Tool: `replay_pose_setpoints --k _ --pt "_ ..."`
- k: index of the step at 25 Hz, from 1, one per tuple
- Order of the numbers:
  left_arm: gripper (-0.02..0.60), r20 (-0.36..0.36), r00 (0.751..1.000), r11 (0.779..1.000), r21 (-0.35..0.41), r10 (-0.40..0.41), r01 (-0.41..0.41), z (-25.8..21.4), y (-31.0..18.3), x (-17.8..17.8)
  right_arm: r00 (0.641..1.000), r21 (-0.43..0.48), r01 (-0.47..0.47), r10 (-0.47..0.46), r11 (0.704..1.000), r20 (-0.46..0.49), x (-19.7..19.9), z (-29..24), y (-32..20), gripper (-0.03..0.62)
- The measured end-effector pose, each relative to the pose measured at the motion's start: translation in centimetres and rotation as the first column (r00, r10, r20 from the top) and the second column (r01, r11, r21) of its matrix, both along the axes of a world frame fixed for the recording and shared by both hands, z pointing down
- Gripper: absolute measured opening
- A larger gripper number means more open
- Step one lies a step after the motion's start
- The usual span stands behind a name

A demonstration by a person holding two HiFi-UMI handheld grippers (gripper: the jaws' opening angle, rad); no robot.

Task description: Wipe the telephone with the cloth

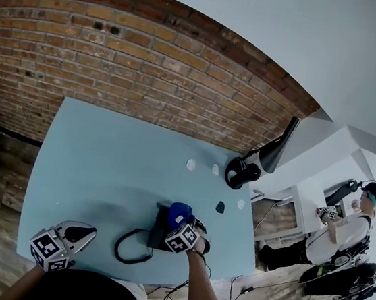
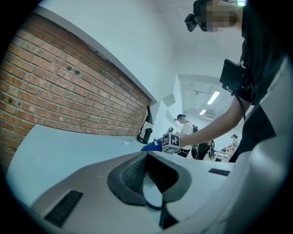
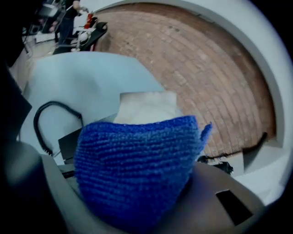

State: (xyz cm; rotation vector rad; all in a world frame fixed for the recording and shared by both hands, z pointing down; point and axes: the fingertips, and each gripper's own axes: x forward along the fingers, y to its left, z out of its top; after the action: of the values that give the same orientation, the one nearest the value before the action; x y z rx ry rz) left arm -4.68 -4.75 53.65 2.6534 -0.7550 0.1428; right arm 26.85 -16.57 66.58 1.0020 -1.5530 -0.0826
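Observation:
A black telephone (image 1: 158, 234) sits near the front edge of the light blue table (image 1: 104, 169), and its coiled cord (image 1: 128, 249) loops out to the left. My right gripper (image 1: 180, 222) is shut on a blue knitted cloth (image 1: 179, 212) and holds it over the telephone's top. The cloth (image 3: 137, 169) fills the right gripper view, where the dark telephone body (image 3: 71, 142) and the cord (image 3: 40, 122) show behind it. My left gripper (image 1: 86, 233) hovers at the table's front left, apart from the telephone. Its tips (image 2: 146, 155) meet, with nothing between them.
At the table's back right stands a black lamp-like device (image 1: 245, 170). Small white scraps (image 1: 191, 164) and a small dark item (image 1: 220, 207) lie near it. A brick wall (image 1: 118, 56) runs behind the table. Another person (image 1: 341, 232) works at the far right.

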Motion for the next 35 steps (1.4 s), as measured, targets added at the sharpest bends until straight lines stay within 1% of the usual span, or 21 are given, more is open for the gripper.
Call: replay_pose_setpoints --k 1,2,3,4,5,8,11,13,21,35 --pt "0.023 0.002 1.000 1.000 0.000 -0.008 0.008 0.0 -0.1 -0.3 0.999 -0.045 0.024 -0.025 0.999 -0.037 -0.4 1.1 0.2 0.063" --pt "0.023 0.004 1.000 1.000 -0.001 -0.015 0.015 0.1 -0.2 -0.5 0.998 -0.064 0.026 -0.030 0.998 -0.058 -0.6 1.6 0.2 0.063" --pt "0.023 0.006 1.000 1.000 -0.002 -0.020 0.020 0.2 -0.3 -0.7 0.998 -0.060 0.016 -0.020 0.998 -0.062 -0.6 1.6 0.1 0.063" --pt "0.023 0.005 1.000 1.000 -0.004 -0.022 0.022 0.3 -0.4 -0.8 0.999 -0.047 0.005 -0.007 0.999 -0.045 -0.6 1.4 0.1 0.063" --pt "0.023 0.003 1.000 1.000 -0.006 -0.021 0.021 0.4 -0.4 -0.8 1.000 -0.037 -0.006 0.006 0.999 -0.008 -0.7 1.1 0.1 0.063" --pt "0.023 0.005 1.000 1.000 -0.011 0.002 -0.002 0.8 -0.2 -0.2 0.991 -0.038 -0.050 0.054 0.998 0.125 -0.8 0.8 0.6 0.061" --pt "0.023 0.010 1.000 0.999 -0.021 0.029 -0.029 1.0 0.2 0.6 0.978 -0.027 -0.091 0.095 0.995 0.184 -0.5 0.8 0.8 0.061" --pt "0.023 0.014 0.999 0.999 -0.016 0.042 -0.042 1.0 0.2 0.8 0.972 -0.022 -0.112 0.114 0.993 0.206 -0.6 0.9 0.9 0.061" --pt "0.023 0.020 0.998 0.998 -0.019 0.067 -0.067 1.3 0.6 1.4 0.962 -0.019 -0.143 0.144 0.989 0.232 -1.0 1.6 2.4 0.061" --pt "0.023 0.015 0.998 0.998 -0.007 0.069 -0.069 1.1 1.0 1.5 0.957 -0.011 -0.164 0.162 0.986 0.242 -1.2 1.9 3.1 0.060"
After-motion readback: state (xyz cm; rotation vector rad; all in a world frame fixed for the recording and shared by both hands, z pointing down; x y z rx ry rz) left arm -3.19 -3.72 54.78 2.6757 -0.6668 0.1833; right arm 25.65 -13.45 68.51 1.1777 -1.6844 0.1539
